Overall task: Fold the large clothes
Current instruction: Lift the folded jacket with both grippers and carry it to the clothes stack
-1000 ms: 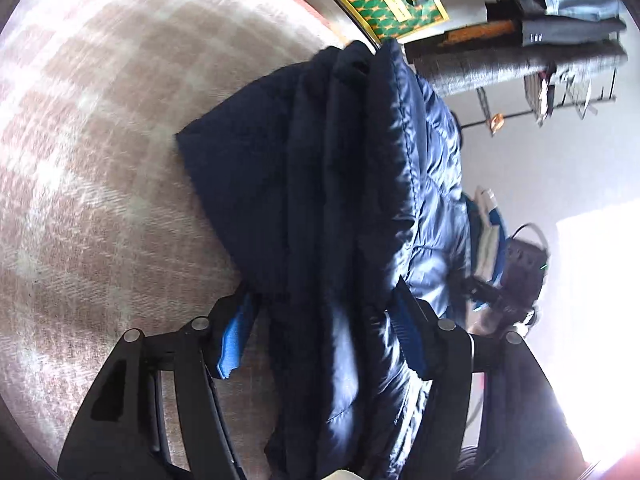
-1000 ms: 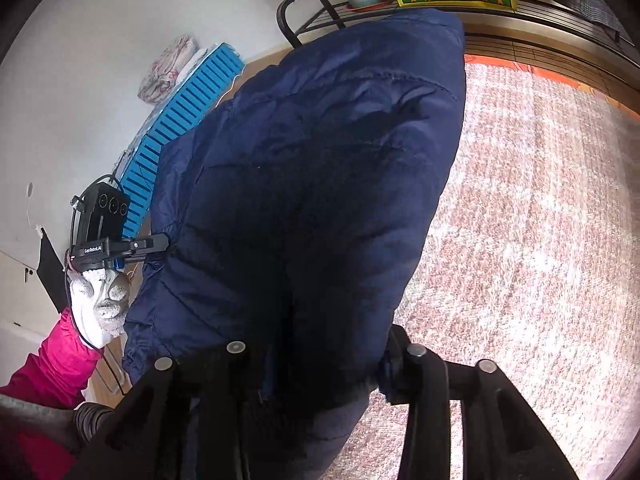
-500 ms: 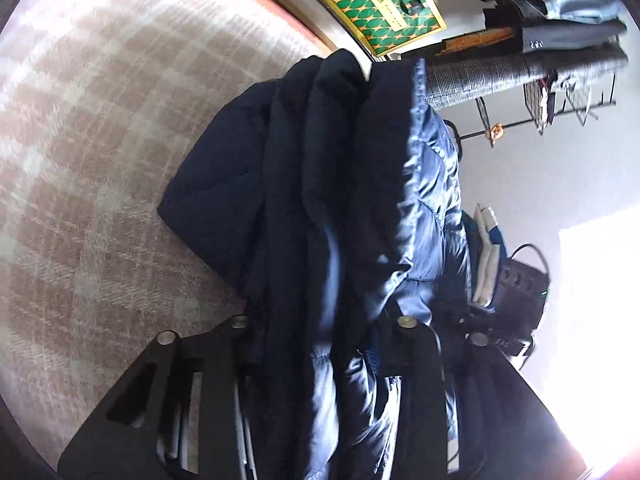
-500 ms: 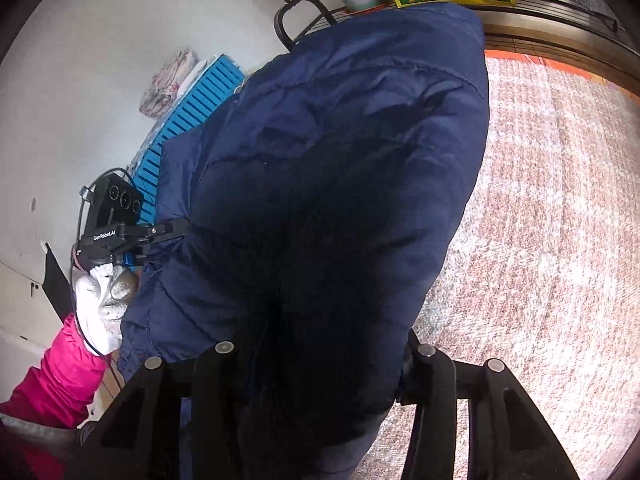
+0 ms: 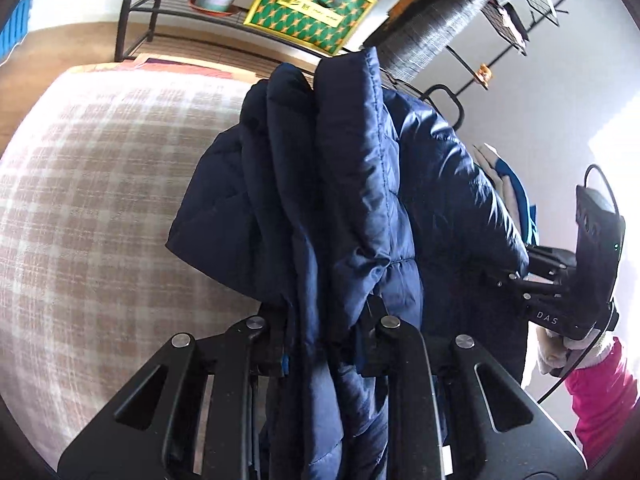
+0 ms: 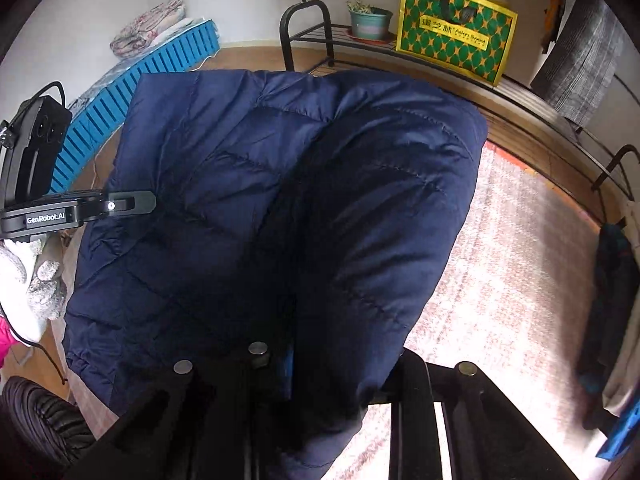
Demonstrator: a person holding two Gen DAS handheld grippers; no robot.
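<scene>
Jacket (image 5: 352, 200), a navy quilted puffer, hangs bunched above the plaid bed cover (image 5: 100, 200), its lower folds draping toward it. Left gripper (image 5: 326, 344) has its jaws closing on a thick fold of the fabric, which fills the gap between them. Right gripper (image 6: 340, 372) is likewise closing, its jaws pinching another part of the jacket. Behind stand a potted plant (image 6: 370, 20) and a green-and-yellow bag (image 6: 456, 44) on a low black rack (image 6: 308, 32).
</scene>
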